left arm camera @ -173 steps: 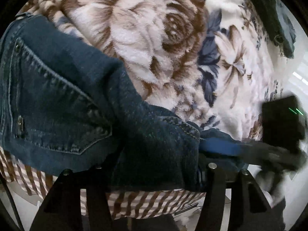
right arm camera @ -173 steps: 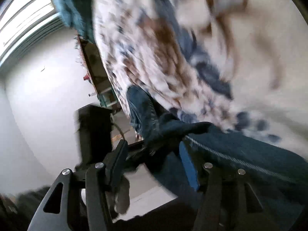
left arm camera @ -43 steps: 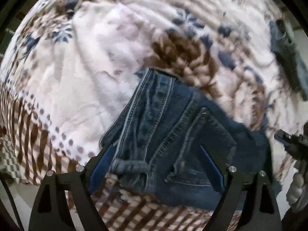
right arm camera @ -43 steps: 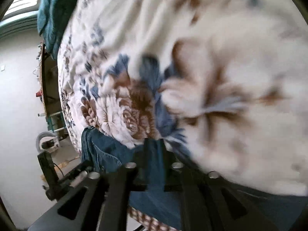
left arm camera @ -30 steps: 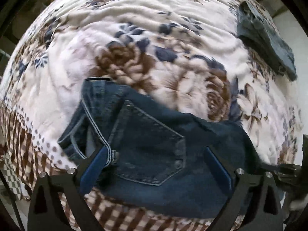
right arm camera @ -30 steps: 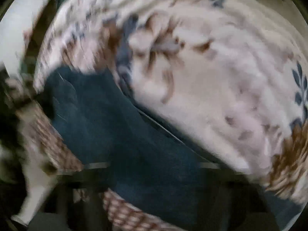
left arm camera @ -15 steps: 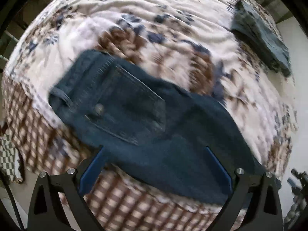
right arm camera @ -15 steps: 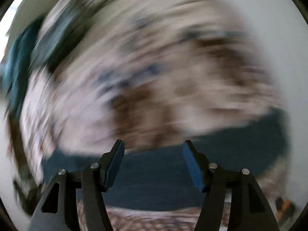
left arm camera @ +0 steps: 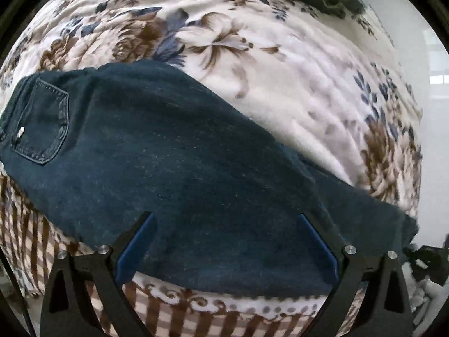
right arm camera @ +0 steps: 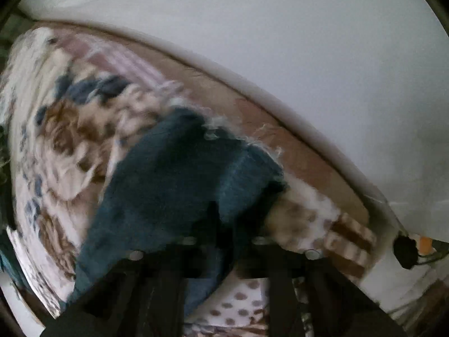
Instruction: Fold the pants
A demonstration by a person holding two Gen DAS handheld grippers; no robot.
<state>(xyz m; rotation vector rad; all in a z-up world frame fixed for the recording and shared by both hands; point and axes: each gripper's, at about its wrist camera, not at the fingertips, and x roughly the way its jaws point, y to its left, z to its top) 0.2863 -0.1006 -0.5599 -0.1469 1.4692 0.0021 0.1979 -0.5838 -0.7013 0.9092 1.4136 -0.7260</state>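
Your left hand-held gripper point(left arm camera: 224, 241) stands wide open above the mid-leg of the dark jeans point(left arm camera: 174, 168), clear of the cloth. Your right hand-held gripper point(right arm camera: 224, 241) is pinched shut on the frayed hem end point(right arm camera: 224, 154). Jeans lie flat along the floral blanket's point(left arm camera: 294, 84) checked edge, back pocket point(left arm camera: 42, 120) uppermost.
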